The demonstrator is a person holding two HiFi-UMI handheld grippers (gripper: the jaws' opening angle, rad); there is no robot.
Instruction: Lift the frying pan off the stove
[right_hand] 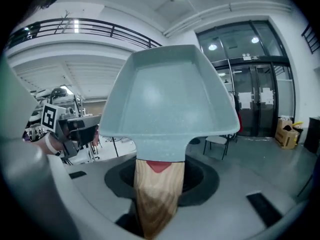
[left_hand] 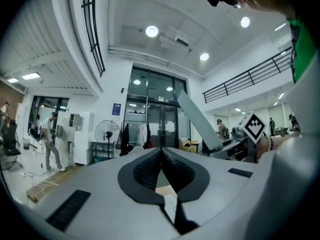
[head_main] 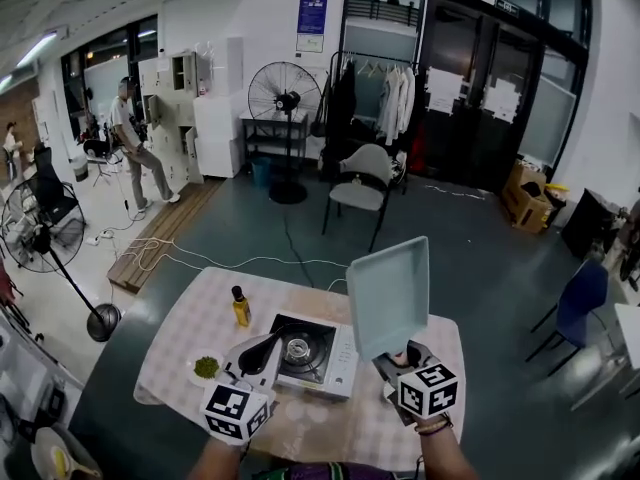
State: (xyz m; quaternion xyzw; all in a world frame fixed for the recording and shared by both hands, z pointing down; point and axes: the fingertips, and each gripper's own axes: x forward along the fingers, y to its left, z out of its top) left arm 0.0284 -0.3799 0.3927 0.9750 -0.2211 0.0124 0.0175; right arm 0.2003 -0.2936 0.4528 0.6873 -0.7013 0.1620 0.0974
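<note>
Tabletop (head_main: pixel 300 430): 1 stove (head_main: pixel 335 360); frying pan (head_main: pixel 388 296) held aloft, handle (right_hand: pixel 156 194) clenched by right gripper (head_main: pixel 405 356); left gripper (head_main: pixel 268 348) closed, empty.

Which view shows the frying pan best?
The right gripper view: the frying pan fills the frame, wooden handle clamped in the right gripper. The head view shows it smaller, held above the stove; the left gripper view only an edge-on sliver.
</note>
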